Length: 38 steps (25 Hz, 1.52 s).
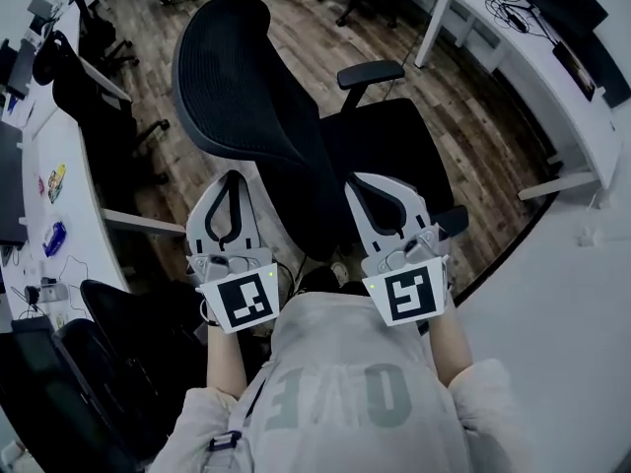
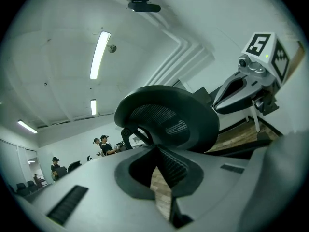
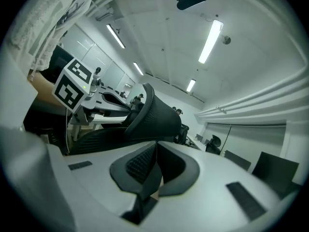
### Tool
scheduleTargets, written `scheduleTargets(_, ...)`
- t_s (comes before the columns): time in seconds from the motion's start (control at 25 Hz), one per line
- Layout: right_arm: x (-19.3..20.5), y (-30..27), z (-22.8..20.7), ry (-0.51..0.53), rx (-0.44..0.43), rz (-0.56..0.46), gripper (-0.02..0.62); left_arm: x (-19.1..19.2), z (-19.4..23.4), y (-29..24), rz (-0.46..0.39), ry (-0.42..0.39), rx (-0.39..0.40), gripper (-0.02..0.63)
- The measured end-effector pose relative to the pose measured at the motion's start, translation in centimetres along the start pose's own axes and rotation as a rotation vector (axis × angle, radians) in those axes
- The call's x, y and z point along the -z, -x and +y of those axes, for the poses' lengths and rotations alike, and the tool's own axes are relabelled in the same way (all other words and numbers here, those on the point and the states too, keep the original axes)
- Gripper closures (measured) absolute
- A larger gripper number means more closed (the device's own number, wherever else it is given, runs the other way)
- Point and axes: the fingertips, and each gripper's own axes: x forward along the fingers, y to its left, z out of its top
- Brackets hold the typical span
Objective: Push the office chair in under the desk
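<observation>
We are holding the fingers of the left gripper (image 2: 157, 151) pressed together on nothing, and those of the right gripper (image 3: 155, 146) likewise closed and empty. Both are pointing at the mesh backrest of the black office chair (image 1: 246, 97), one toward each side; whether the tips are touching it, we cannot tell. The chair is standing out on the wood floor (image 1: 473, 136), not under the white desk (image 1: 572, 116) at our right.

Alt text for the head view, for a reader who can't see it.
From above, a person holds the left gripper and right gripper, both shut, up to the back of a black chair. White desks flank the wood floor.
</observation>
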Motion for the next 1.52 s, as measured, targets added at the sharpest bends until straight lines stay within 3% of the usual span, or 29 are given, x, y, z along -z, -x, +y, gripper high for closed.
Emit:
scheduleTargets(0.36,-0.7,-2.3,0.4,-0.005,-0.093,-0.002,0.574,0.3,1.4,-1.0,0.023,0.004,-0.023,0.589)
scheduleTargets(0.48,-1.0,-2.5,0.3,-0.012,-0.108,-0.005,0.572,0.8,2.5,-1.3,0.019,0.069,-0.038,0.589)
scheduleTargets(0.52,-1.2,-2.4,0.1,-0.042,-0.104,-0.015,0.572,1.1,3.0,-1.4,0.020,0.103,-0.041,0.589)
scheduleTargets(0.6,-1.9,-2.2,-0.5,-0.207,-0.086,-0.054,0.563,1.7,3.8,-1.8,0.027,0.173,-0.040,0.586)
scheduleTargets(0.64,-2.2,-2.1,-0.6,-0.290,-0.094,-0.066,0.495,2.1,4.1,-2.0,0.032,0.205,-0.029,0.579)
scheduleTargets(0.68,-2.3,-2.0,-0.6,-0.335,-0.115,-0.069,0.393,2.4,4.3,-2.2,0.036,0.231,-0.006,0.505)
scheduleTargets(0.72,-2.4,-2.0,-0.5,-0.347,-0.132,-0.070,0.370,2.7,4.3,-2.6,0.041,0.245,0.024,0.409)
scheduleTargets(0.92,-2.6,-1.5,-0.3,-0.361,-0.129,-0.063,0.370,4.3,4.8,-4.8,0.071,0.179,0.100,0.373)
scheduleTargets(1.08,-3.9,-1.3,0.9,-0.415,-0.175,-0.086,0.370,3.9,5.0,-6.2,0.042,0.200,0.154,0.359)
scheduleTargets(1.32,-4.6,-4.4,3.3,-0.407,-0.175,-0.063,0.370,3.6,4.8,-8.1,0.050,0.154,0.201,0.359)
scheduleTargets(1.52,-3.2,-6.7,4.4,-0.343,-0.090,0.036,0.370,4.2,5.2,-9.1,0.095,0.109,0.230,0.360)
